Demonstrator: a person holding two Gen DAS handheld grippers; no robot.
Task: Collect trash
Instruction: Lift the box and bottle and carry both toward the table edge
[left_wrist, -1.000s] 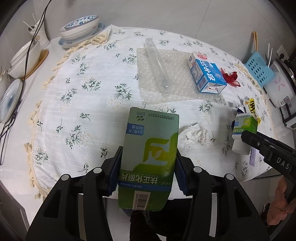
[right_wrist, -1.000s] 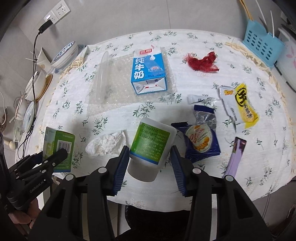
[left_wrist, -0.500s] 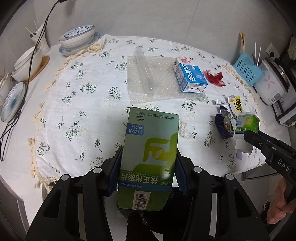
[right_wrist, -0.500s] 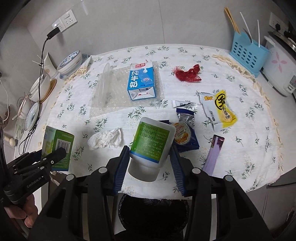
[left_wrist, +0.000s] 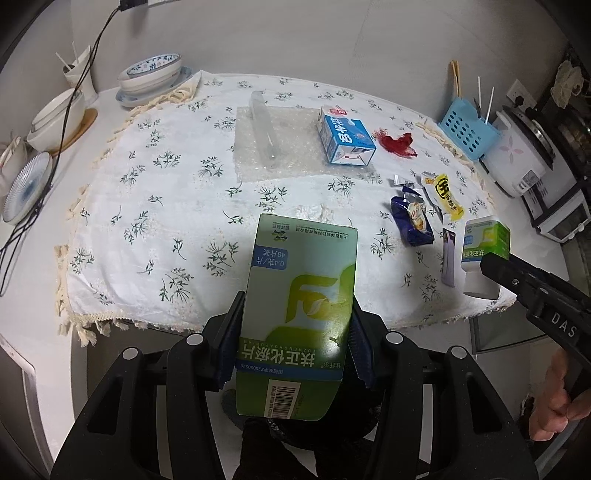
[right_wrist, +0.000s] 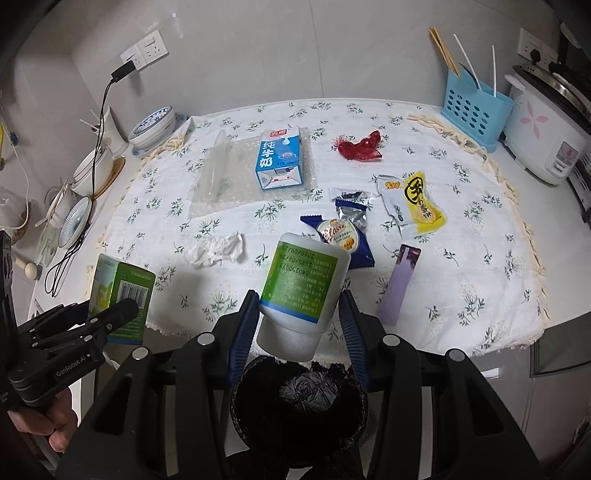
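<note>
Bench (right_wrist: 554, 192): standing against a grey wall, carrying a flowered white tablecloth (left_wrist: 155, 206) with a fringed edge.

Rice cooker (right_wrist: 546, 125): sitting at the far right corner, beside a blue utensil basket (right_wrist: 476, 118) holding chopsticks and straws.

Bowls and plates (left_wrist: 151, 74): stacking along the left edge, off the cloth.

Bin (right_wrist: 299, 402): lined in black, showing directly below both tools, at the near edge of the bench.

Bubble wrap sheet (left_wrist: 291, 162): lying flat at the far middle, with a clear tube (left_wrist: 263, 129) resting across it.

Milk carton (right_wrist: 280, 162): blue and white, lying on the right part of the bubble wrap.

Green box (left_wrist: 299, 310): being gripped by the left tool (left_wrist: 295, 354), blue pads pressing on both sides, barcode end toward the camera, hanging off the near edge of the bench above the bin.

White bottle (right_wrist: 303, 291): green-labelled, being clamped cap-down by the right tool (right_wrist: 299, 332), hanging just over the bin's mouth.

Smaller litter, all lying on the cloth: yellow wrapper (right_wrist: 413, 206); blue snack packet (right_wrist: 343, 236); lilac sachet (right_wrist: 400, 288); crumpled tissue (right_wrist: 216, 251); red mesh scrap (right_wrist: 364, 147).
</note>
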